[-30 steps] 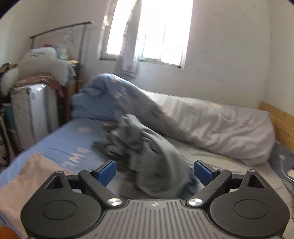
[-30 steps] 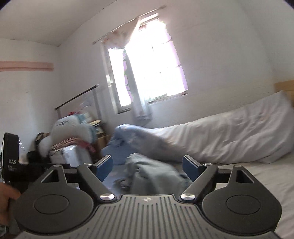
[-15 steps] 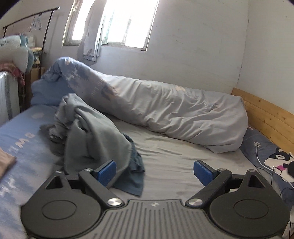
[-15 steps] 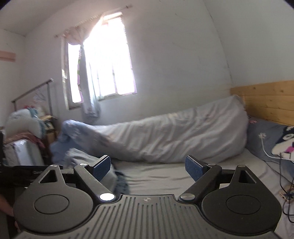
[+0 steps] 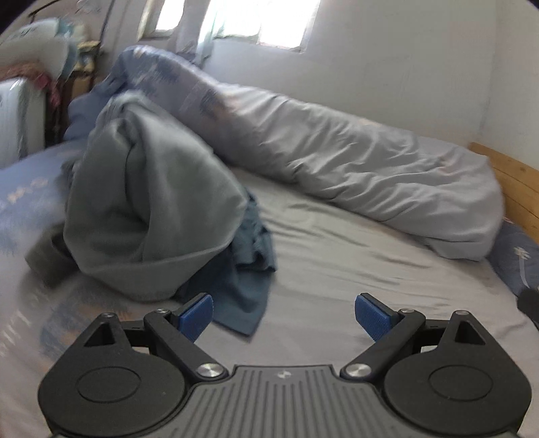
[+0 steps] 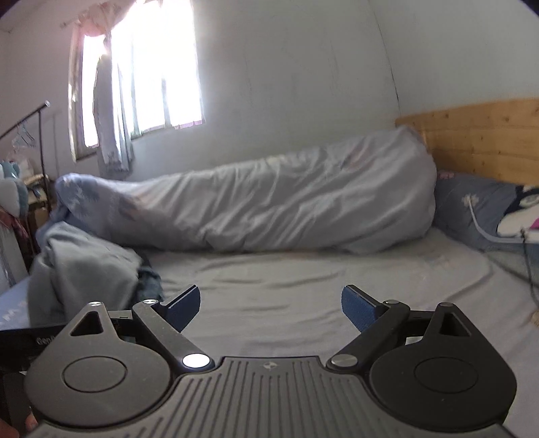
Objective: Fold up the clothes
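1. Left wrist view: the left tool point(image 5: 283, 315) hangs over the bed point(image 5: 353, 269) with its blue pads spread wide and only bare sheet between them.
2. A heap of clothes sits ahead and to the left: a grey garment point(image 5: 151, 209) mounded on top, a darker blue-grey garment point(image 5: 251, 269) spilling out from under it onto the sheet. The blue one's edge lies just beyond the left pad, not touching it.
3. A long rolled duvet point(image 5: 353, 168) runs along the wall behind the heap. Part of a window point(image 5: 262, 23) shows above, and a wooden headboard point(image 5: 512, 182) at the far right.
4. Right wrist view: the right tool point(image 6: 269, 308) has its jaws opening, already wide, with nothing between them but flat sheet.
5. The clothes heap point(image 6: 84, 266) lies at the left edge, well apart from this tool.
6. The duvet stretches across the middle, a patterned pillow point(image 6: 478, 209) sits by the headboard, and a curtain point(image 6: 111, 111) hangs at the bright window.
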### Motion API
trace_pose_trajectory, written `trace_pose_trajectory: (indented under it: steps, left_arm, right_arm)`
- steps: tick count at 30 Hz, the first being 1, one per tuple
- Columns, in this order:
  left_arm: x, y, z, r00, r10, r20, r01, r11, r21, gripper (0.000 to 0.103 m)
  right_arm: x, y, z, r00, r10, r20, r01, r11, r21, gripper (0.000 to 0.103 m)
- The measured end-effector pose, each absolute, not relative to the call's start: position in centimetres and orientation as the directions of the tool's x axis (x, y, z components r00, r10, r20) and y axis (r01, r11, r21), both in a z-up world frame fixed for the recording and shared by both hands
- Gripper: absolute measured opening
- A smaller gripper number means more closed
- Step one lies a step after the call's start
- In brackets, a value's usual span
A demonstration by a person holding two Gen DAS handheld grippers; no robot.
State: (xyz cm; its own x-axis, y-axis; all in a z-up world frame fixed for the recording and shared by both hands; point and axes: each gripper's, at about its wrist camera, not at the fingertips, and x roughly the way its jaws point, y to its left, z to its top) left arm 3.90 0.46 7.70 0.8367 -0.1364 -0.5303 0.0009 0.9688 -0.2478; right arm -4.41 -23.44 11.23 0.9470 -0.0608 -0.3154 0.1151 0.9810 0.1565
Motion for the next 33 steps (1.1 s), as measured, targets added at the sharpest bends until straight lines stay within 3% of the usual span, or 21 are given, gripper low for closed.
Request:
trace_pose_trajectory:
  steps: [4, 14, 21, 24, 33]
  left_arm:
    - [4.4, 0.8, 5.2, 0.838, -0.13, -0.53, -0.017, 0.965, -0.263, 0.093]
    - [3.9, -2.2, 3.4, 0.809, -0.17, -0.563, 0.104, 0.984, -0.148, 0.093]
    - [4.8, -3.2, 1.1, 0.785, -0.112, -0.61, 0.132, 0.991, -0.012, 0.093]
    - [4.6, -3.0, 0.8, 0.79, -0.108, -0.603, 0.121, 0.993, -0.019, 0.094]
    - [4.0, -3.9, 0.3, 0.803, -0.106, -0.587, 0.142, 0.99, 0.016, 0.103]
  right_arm:
    - [-3.3, -24.1, 8.3, 0.93, -0.078, -0.359, 0.142, 0.978, 0.154, 0.093]
    - [-0.9, -23.6, 4.9, 0.895, -0.068, -0.44, 0.151, 0.976, 0.157, 0.093]
    - [0.3, -22.5, 3.1, 0.863, -0.097, -0.496, 0.155, 0.985, 0.078, 0.093]
    - [0.5, -22.4, 2.5, 0.854, -0.091, -0.512, 0.15, 0.986, 0.075, 0.093]
    - [0.8, -22.7, 1.0, 0.818, -0.115, -0.563, 0.19, 0.979, 0.075, 0.093]
